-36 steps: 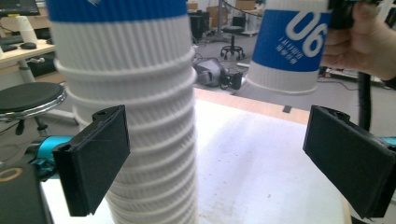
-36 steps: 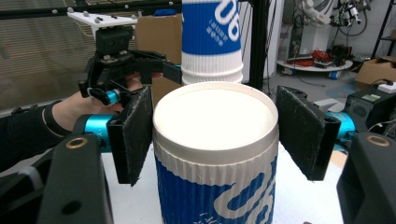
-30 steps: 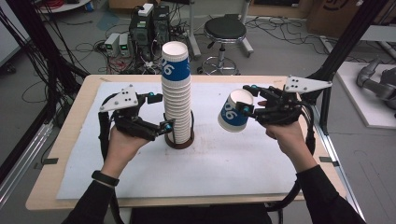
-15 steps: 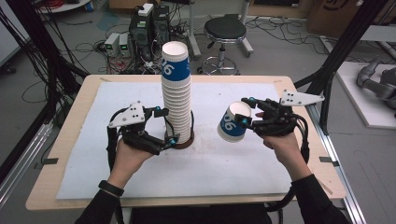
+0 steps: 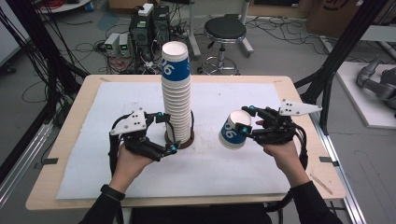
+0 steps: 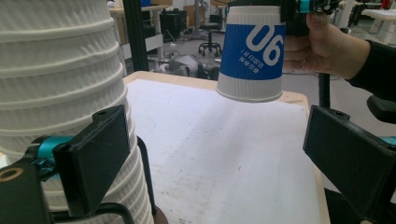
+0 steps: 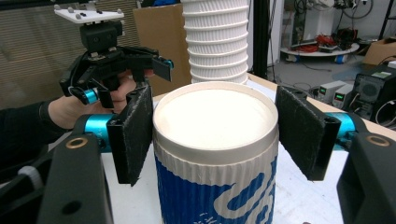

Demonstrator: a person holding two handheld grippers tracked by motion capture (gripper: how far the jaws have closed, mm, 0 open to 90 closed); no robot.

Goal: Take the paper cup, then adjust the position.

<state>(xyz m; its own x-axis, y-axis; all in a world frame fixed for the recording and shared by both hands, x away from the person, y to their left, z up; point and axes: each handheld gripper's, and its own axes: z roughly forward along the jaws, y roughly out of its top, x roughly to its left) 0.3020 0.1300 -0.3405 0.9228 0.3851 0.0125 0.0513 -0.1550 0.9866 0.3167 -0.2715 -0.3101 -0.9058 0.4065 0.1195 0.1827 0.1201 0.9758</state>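
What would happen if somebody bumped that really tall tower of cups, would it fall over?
Probably, yes. The cup stack is tall and narrow on a small brown base, so a push near the top would likely tip it. The cups look like thin ribbed paper, so light and easy to knock. The left gripper has open jaws around its bottom, which may steady it.

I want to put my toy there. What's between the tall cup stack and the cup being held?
Nothing: in the high view, only bare white mat lies between the cup stack and the held cup.
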